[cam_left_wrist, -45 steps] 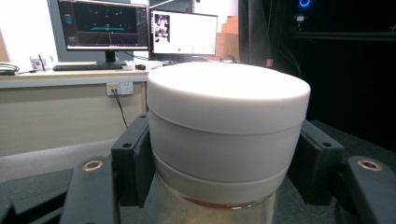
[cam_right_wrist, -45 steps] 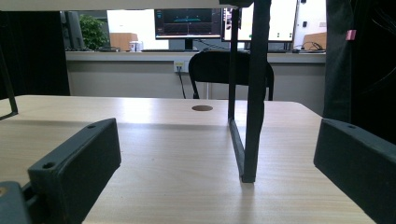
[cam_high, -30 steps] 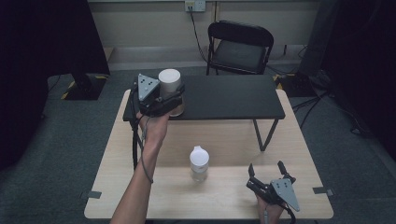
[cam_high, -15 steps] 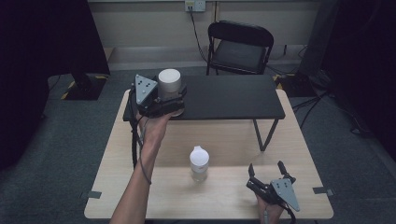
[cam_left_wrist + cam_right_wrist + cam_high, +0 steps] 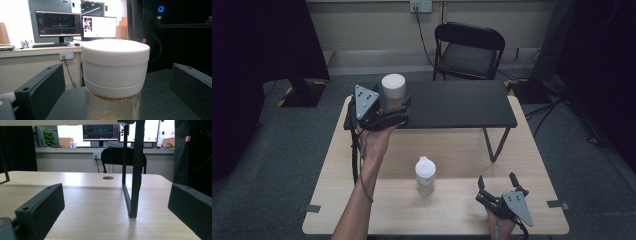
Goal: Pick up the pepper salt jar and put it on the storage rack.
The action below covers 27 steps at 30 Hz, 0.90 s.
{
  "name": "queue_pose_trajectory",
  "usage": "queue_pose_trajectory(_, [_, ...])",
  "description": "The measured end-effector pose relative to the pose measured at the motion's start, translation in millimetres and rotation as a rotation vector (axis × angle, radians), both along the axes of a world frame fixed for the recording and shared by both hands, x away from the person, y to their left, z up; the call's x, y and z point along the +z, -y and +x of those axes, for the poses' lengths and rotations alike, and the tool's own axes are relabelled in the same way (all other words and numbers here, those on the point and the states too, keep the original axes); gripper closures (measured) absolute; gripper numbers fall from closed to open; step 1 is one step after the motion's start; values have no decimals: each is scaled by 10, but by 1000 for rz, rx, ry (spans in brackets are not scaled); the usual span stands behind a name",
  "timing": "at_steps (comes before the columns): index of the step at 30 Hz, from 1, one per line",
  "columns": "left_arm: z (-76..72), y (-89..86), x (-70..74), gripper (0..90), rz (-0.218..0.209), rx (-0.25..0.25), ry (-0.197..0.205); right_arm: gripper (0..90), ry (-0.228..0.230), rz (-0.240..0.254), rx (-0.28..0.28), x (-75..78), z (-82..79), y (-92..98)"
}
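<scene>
Standing on the left end of the black shelf (image 5: pixel 452 102), the white-capped jar (image 5: pixel 393 92) sits between the spread jaws of our left gripper (image 5: pixel 398 107). In the left gripper view the jaws stand clear on either side of the jar (image 5: pixel 115 75), with a gap to each pad, so nothing is pinched.

Handling, as we judge it: clear rigid body, likely glass or hard plastic, with some brownish fill low down. Moderately heavy, stiff, smooth-walled and so apt to slip. The wide white cap (image 5: pixel 115 63) overhangs the body; the best hold is probably on the body just under the cap, so the rim acts as a stop. Gripping the cap alone risks it turning or lifting off.

Against the frame from a second ago: our left gripper's jaws have just been opening, with the jar between them; they now stand wide. The jar is upright in the same spot on the shelf. The hand has barely shifted.

Our right gripper (image 5: pixel 498 186) rests at the near right edge of the wooden table (image 5: pixel 452 215), jaws spread on nothing, unchanged. The small white-topped bottle (image 5: pixel 425 175) stands mid-table, untouched.
</scene>
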<state>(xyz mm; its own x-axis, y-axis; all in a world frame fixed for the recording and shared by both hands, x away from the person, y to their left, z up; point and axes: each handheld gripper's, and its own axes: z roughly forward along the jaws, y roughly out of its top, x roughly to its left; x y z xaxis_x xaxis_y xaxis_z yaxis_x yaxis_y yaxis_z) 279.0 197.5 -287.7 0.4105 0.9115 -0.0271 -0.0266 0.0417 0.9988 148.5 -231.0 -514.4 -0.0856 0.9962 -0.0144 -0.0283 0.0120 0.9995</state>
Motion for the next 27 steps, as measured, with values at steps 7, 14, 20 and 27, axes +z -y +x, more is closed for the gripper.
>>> queue_pose_trajectory(7, [-97,9,-30,0,21,5,-5,0,0,0,0,0,0,0])
queue_pose_trajectory(14, [-223,-13,-88,1,32,-5,16,0,0,1,0,0,-1,0])
queue_pose_trajectory(20, [-353,-29,-162,2,34,8,40,0,0,0,0,0,-1,0])
queue_pose_trajectory(27, [-468,-116,-307,2,-12,28,41,0,0,0,0,0,-1,0])
